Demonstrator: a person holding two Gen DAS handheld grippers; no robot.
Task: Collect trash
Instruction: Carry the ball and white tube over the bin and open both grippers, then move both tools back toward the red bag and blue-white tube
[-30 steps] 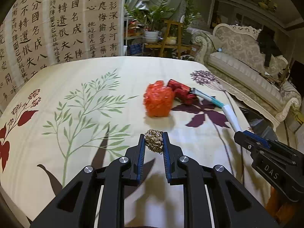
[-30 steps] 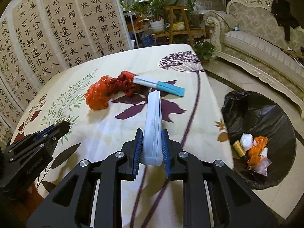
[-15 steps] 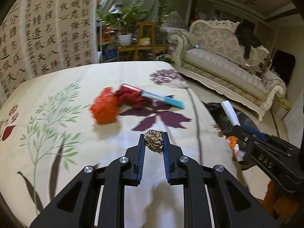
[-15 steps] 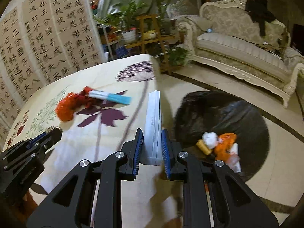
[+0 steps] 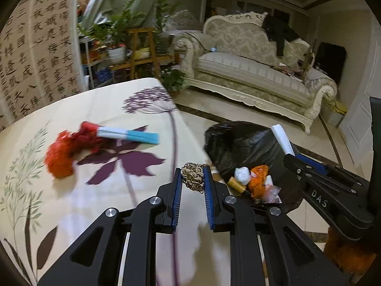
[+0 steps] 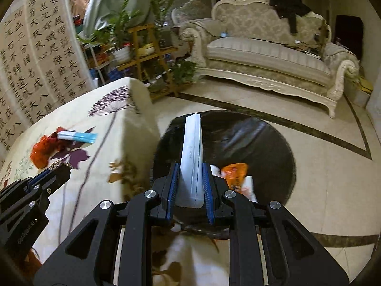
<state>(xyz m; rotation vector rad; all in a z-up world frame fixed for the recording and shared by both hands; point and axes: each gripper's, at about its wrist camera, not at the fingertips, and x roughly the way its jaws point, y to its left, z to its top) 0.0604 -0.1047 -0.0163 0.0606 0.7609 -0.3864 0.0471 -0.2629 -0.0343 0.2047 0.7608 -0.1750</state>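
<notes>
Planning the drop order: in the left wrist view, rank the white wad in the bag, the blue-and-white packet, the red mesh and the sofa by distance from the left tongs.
1. White wad, just right of the left tongs, in the black bag.
2. Blue-and-white packet, ahead-left on the table.
3. Red mesh, farther left.
4. Sofa, across the room.

- The bench (image 5: 71, 209) stands left of the trash bag (image 5: 240, 143), which sits on the floor (image 6: 321, 166) beside the bench's edge.
- A mesh wad (image 5: 59, 155) and a tube (image 5: 128, 134) lie touching on the bench.
- Scraps (image 5: 252, 181) lie in the bag.
- The sofa (image 6: 269, 57) stands behind the bag; a plant stand (image 6: 147, 52) behind the bench.
- A flat packet (image 6: 191, 152) hangs over the bag; a wire ball (image 5: 193, 177) over the bench's edge.
</notes>
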